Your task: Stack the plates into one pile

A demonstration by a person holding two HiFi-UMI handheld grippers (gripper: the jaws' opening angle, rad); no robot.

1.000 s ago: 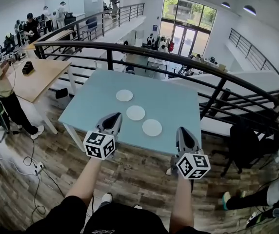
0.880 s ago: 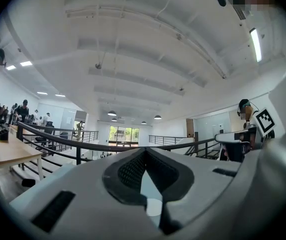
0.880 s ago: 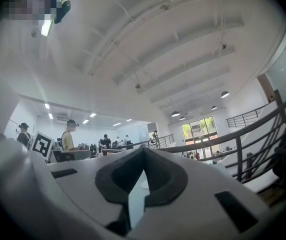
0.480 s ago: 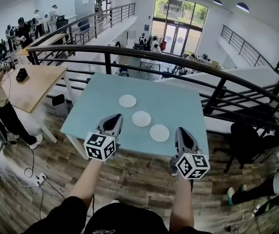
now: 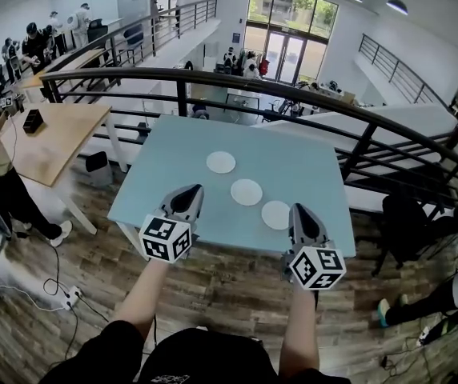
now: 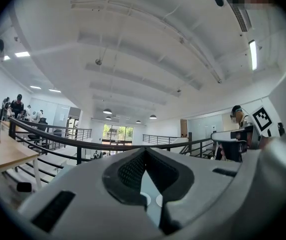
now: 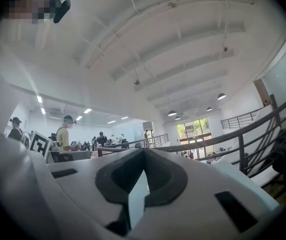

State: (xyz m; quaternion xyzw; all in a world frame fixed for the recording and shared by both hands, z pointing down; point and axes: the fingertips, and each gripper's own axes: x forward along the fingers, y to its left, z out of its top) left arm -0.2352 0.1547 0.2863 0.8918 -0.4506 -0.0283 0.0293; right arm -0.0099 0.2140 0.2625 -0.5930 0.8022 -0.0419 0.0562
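Plates: 3 white round ones lay flat on the light blue table [image 5: 313, 170], in a diagonal row from far left to near right. Each lay apart from its neighbour; none was stacked. Far plate [image 5: 221, 162], middle plate [image 5: 247, 191], near plate [image 5: 276, 214].

Left gripper [image 5: 190, 190]: jaws clenched, tips meeting, nothing between them. Its own view showed the same, with 2 of the plates visible through the small gap lower down behind the tips. Its tip sat over the near left part of the table. All 3 plates lay to its right. The middle plate was the closest, clearly apart from it.

Right gripper [image 5: 301, 211]: jaws likewise pressed together and empty; only a sliver of blue table surface showed through the gap in its own view. Its tip sat over the near right part of the table. The near plate lay just beside it, on its left. No contact was seen, and its height above the table could not be judged.

Both grippers pointed roughly level, away from the person, side by side and well apart. The 2 marker cubes, left [image 5: 166, 238] and right [image 5: 317, 267], hung short of the table's near edge, over the wood floor [image 5: 213, 290].

A black railing [image 5: 293, 93] ran behind the table.
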